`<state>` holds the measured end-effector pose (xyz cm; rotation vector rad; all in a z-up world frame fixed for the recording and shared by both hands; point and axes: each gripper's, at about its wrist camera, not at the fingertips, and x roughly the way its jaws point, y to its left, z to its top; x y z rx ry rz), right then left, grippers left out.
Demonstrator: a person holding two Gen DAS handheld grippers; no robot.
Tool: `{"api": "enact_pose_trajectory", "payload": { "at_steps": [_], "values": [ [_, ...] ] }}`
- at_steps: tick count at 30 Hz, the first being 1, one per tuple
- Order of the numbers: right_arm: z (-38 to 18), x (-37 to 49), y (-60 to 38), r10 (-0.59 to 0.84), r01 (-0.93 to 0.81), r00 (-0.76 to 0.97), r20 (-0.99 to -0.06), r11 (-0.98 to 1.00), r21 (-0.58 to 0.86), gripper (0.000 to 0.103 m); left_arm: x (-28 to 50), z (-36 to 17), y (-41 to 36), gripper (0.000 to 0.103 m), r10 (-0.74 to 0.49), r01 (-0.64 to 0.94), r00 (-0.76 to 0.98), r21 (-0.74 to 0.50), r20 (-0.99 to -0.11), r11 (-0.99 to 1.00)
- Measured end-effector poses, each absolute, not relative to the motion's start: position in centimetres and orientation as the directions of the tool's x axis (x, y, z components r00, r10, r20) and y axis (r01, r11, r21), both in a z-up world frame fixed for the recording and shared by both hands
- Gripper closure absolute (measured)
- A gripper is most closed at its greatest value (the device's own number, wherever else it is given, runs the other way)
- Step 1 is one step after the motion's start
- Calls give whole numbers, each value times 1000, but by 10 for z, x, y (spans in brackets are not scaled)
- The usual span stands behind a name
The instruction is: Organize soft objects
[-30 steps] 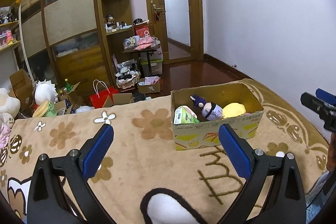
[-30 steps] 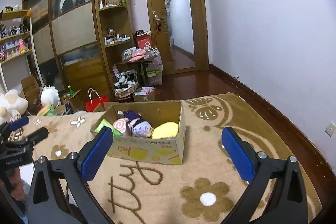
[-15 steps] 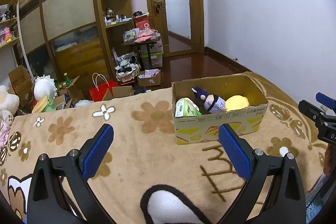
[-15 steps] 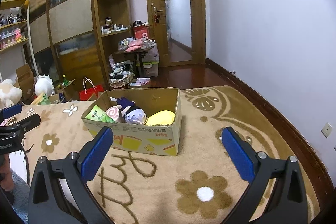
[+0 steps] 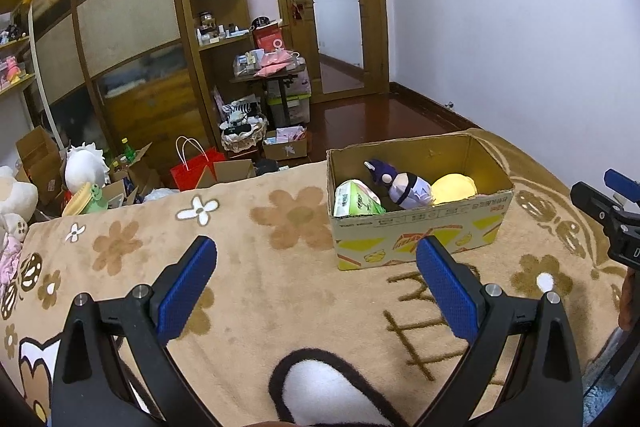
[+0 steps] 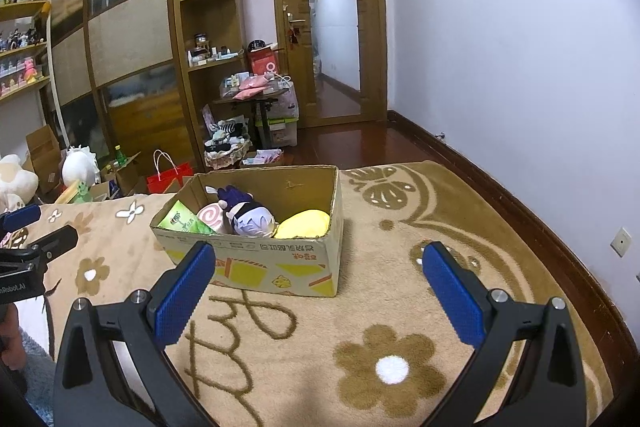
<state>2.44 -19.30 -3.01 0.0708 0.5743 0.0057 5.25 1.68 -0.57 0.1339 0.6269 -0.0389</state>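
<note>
Cardboard box (image 6: pixel 280 267) sits beyond the spread, empty right gripper (image 6: pixel 320 287) fingers.

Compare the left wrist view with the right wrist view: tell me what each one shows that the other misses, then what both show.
Only the left wrist view shows the white patch with a dark outline on the blanket near the camera, and the right gripper at its right edge.

Only the right wrist view shows the pink swirl toy in the box, the wall socket, and the left gripper at its left edge.

Both show the cardboard box on the blanket, holding the green tissue pack, purple doll and yellow plush, and both grippers open and empty.
</note>
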Motion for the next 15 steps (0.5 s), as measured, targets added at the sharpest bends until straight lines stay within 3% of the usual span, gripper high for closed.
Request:
{"api": "enact_pose_trajectory", "payload": {
  "at_steps": [15],
  "values": [
    [-30, 24, -193, 24, 16, 840, -542, 998, 68, 0, 53, -7, 16, 4, 6, 76, 808, 115, -589, 991]
  ]
}}
